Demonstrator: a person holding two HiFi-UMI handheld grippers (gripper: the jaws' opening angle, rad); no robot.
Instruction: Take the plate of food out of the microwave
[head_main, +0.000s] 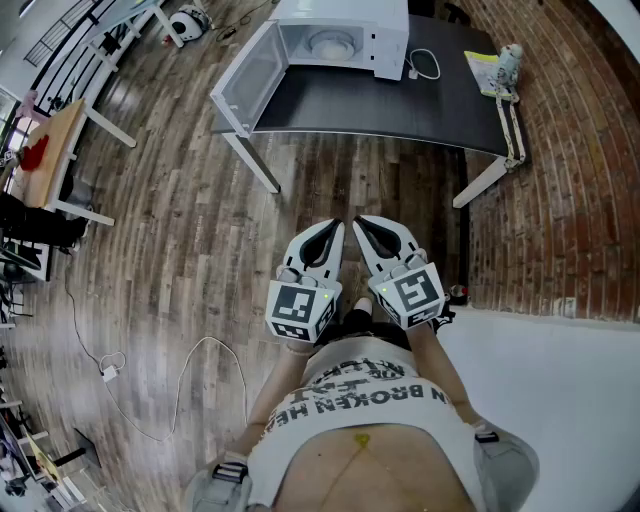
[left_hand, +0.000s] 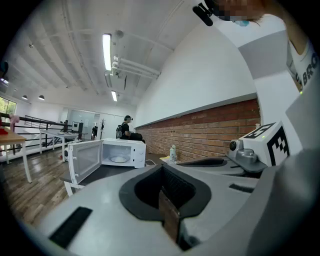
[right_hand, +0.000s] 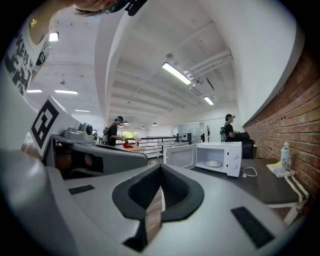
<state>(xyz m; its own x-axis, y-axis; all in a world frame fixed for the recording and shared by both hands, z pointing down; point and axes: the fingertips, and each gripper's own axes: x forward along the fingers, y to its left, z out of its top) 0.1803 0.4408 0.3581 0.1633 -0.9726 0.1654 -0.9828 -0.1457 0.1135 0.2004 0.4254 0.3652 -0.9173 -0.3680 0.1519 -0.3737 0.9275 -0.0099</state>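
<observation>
Only gripper views show a bystander (left_hand: 127, 125); left claw (head_main: 335, 227) and right claw (head_main: 360, 222) clenched empty.

Plate (head_main: 330, 42) contents too small, indistinct

Dark-topped table (head_main: 400, 110) on splayed white legs, standing on a wood-plank floor (head_main: 170, 240) beside a brick wall (head_main: 570, 150). At the table's right end lie a looped white cable (head_main: 425, 63) and a yellow sheet (head_main: 482, 72), with an upright white bottle (head_main: 510, 62) at the sheet's edge. Far left, a light wooden table (head_main: 55, 150) bears a red object (head_main: 35, 153). Lower left, a thin white cord (head_main: 190, 365) trails over the floor, a small adaptor (head_main: 108, 373) at its end. Overhead run tube lights (left_hand: 106, 50). In the background are a metal railing (right_hand: 150, 145) and two standing persons, one (right_hand: 114, 131) by the wooden table and one (right_hand: 229, 127) near the brick wall.
</observation>
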